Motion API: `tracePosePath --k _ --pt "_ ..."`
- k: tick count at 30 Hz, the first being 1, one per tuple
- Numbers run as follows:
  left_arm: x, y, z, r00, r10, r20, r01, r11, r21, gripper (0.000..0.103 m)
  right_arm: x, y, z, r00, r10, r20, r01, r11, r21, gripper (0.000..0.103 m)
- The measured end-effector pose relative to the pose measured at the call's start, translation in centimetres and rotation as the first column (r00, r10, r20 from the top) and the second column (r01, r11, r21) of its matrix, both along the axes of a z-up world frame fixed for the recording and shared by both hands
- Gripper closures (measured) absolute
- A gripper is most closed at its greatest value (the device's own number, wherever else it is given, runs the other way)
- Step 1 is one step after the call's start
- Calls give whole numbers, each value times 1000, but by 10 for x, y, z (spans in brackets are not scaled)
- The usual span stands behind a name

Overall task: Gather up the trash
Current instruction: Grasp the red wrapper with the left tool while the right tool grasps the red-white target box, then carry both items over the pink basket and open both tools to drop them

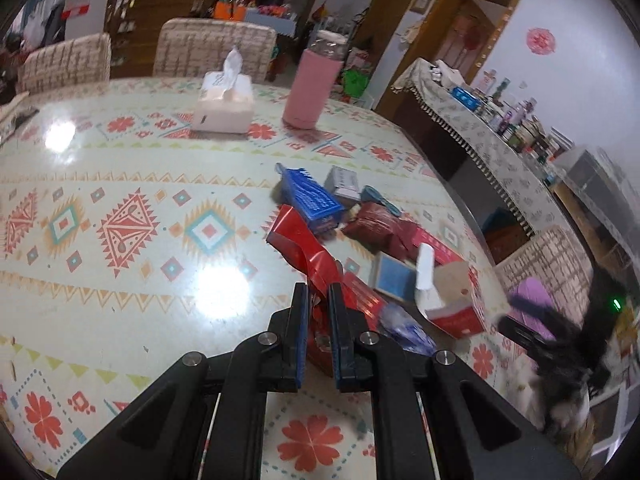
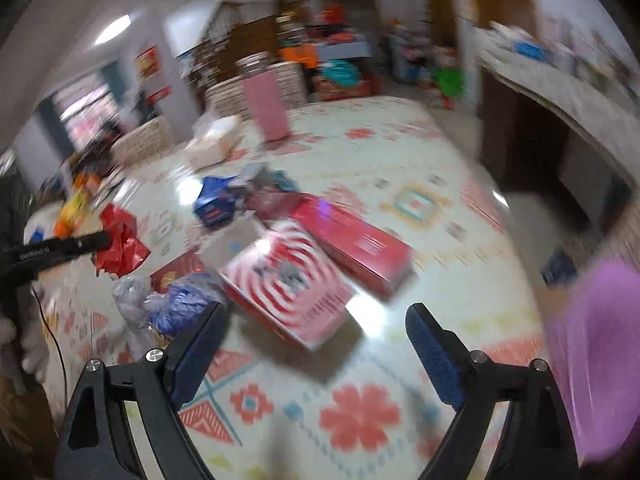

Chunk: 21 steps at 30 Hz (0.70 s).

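Left wrist view: the left claw [image 1: 318,300] pinches a crumpled red foil wrapper [image 1: 304,248] lifted clear of the patterned bench [image 1: 120,168], while the right claw [image 2: 316,332] hangs spread over the red-striped box [image 2: 288,284], seemingly next for collection.

White soft-pack tissue box [image 1: 223,106] sits on glossy patterned tablecloth [image 1: 120,208], far side. Tall pink cylindrical bottle w/ clear top [image 1: 310,86] stands just right of tissue box. Two beige plaid-covered chairs [image 1: 214,50] behind tissue box, at table edge. Cluttered cloth-draped sideboard [image 1: 472,120] well right of it.
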<state>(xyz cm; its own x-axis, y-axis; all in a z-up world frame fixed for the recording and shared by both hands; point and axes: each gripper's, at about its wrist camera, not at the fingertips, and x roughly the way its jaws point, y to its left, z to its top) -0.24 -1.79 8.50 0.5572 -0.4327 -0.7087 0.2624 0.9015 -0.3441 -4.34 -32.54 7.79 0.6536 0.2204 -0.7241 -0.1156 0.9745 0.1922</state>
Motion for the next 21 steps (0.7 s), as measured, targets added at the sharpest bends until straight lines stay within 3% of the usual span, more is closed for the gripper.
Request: tracePosePath --k 5,10,12,15,21 --pt "-13 -2 9 999 -27 17 28 1000 -9 94 32 30 -16 989 148 7 -144 968 -204 7" --pt "-20 -4 13 999 -35 28 35 999 -4 94 43 42 -35 978 199 -56 -206 962 -177 7" --pt "-24 -7 16 999 -37 36 37 999 1 94 42 42 -36 982 183 -50 -189 968 -168 14" --pt "-28 -10 21 997 -46 55 46 999 11 94 38 39 -33 987 154 -52 -160 977 -139 35" --pt "-39 -16 36 994 -63 89 64 998 -1 94 18 28 -20 993 114 -35 -116 990 -84 40"
